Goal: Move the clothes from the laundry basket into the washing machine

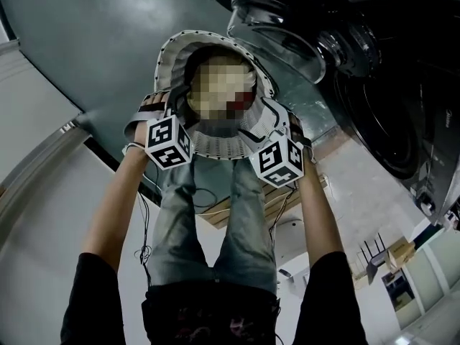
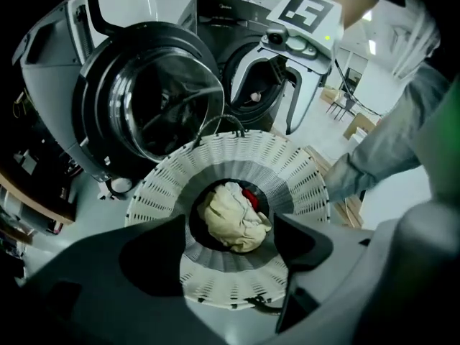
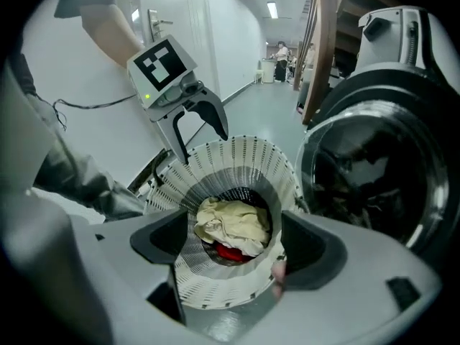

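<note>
A white slatted laundry basket (image 1: 167,56) stands on the grey floor beside the front-loading washing machine (image 1: 388,121), whose round door (image 2: 154,99) hangs open. Inside the basket lie a crumpled cream garment (image 2: 231,220) and a bit of red cloth (image 2: 250,196), which the right gripper view shows as the cream garment (image 3: 233,221) lying over the red cloth (image 3: 230,253). My left gripper (image 2: 230,249) and right gripper (image 3: 234,244) both hover over the basket's mouth, pointing steeply down. Both are open with nothing between their pads. In the head view a mosaic patch covers the basket's contents.
The person's legs in jeans (image 1: 208,221) stand just behind the basket. The open machine door (image 3: 374,178) is close on the right of the basket. A low wooden platform (image 1: 219,215) and chairs (image 1: 374,256) are further back. A corridor (image 3: 277,56) runs beyond.
</note>
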Motion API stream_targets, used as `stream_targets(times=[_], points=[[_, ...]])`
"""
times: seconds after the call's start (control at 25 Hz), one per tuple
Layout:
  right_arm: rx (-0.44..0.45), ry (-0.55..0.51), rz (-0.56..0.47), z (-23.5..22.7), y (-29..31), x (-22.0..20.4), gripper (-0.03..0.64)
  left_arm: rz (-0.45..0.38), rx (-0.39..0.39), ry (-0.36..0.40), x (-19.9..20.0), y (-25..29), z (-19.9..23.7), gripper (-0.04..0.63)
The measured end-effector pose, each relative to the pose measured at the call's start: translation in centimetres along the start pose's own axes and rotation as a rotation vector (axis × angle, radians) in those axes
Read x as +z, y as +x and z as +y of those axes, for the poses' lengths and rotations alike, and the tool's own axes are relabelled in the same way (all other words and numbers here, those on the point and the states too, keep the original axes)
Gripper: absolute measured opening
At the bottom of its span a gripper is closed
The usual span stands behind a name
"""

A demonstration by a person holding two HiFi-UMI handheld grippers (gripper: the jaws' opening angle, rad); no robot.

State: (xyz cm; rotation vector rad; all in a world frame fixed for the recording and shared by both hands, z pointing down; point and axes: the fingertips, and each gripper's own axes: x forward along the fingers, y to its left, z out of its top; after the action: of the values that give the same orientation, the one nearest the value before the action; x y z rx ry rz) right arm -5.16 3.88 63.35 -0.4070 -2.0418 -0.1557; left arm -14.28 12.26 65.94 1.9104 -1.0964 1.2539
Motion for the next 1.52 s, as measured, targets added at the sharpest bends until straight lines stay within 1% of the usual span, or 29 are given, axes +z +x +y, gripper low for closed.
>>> stream_targets(times=[0.2, 0.28, 0.4, 0.48, 0.56, 0.68, 0.8, 0.88, 1.0, 1.12, 1.24, 1.4, 1.48, 1.52], points=[[0.035, -0.121, 0.060, 0.8, 5.6, -2.7, 0.411, 0.082, -0.036, 0.109, -2.7, 6.1, -0.2, 0.380], [0.052, -0.133, 0.086, 1.1, 7.9, -3.9, 0.414, 0.112, -0.039, 0.130, -3.3, 8.4, -0.1, 0.380], [0.062, -0.128, 0.104, 1.0, 11.3, -5.2, 0.417, 0.136, -0.040, 0.124, -3.8, 11.7, -0.2, 0.380], [0.073, -0.157, 0.114, 1.4, 13.4, -5.7, 0.417, 0.131, -0.048, 0.117, -3.9, 13.9, -0.5, 0.382], [0.091, -0.170, 0.147, 1.8, 15.6, -6.6, 0.422, 0.132, -0.058, 0.124, -4.2, 16.0, -0.7, 0.382], [0.099, -0.159, 0.193, 1.4, 18.9, -8.3, 0.428, 0.145, -0.079, 0.118, -4.8, 19.1, -1.4, 0.385], [0.096, -0.222, 0.222, 1.2, 22.0, -9.6, 0.431, 0.157, -0.094, 0.111, -5.2, 22.0, -1.9, 0.385], [0.101, -0.272, 0.240, 1.4, 24.2, -10.5, 0.436, 0.166, -0.101, 0.084, -5.8, 23.8, -2.1, 0.391], [0.111, -0.334, 0.288, 1.5, 27.0, -12.7, 0.448, 0.190, -0.092, 0.070, -6.9, 26.0, -1.8, 0.404], [0.091, -0.332, 0.321, 0.6, 30.0, -14.4, 0.492, 0.206, -0.086, 0.067, -7.8, 28.6, -1.3, 0.419], [0.068, -0.348, 0.317, -0.8, 32.7, -15.3, 0.506, 0.189, -0.089, 0.092, -8.2, 31.3, -0.7, 0.432], [0.093, -0.382, 0.323, -1.1, 35.7, -16.7, 0.525, 0.150, -0.139, 0.170, -9.2, 34.1, -0.9, 0.449], [0.105, -0.398, 0.328, -0.9, 36.9, -17.6, 0.485, 0.148, -0.157, 0.176, -9.8, 35.2, -1.0, 0.457], [0.109, -0.396, 0.330, -0.8, 37.4, -18.1, 0.480, 0.154, -0.166, 0.167, -10.0, 35.8, -1.1, 0.459]])
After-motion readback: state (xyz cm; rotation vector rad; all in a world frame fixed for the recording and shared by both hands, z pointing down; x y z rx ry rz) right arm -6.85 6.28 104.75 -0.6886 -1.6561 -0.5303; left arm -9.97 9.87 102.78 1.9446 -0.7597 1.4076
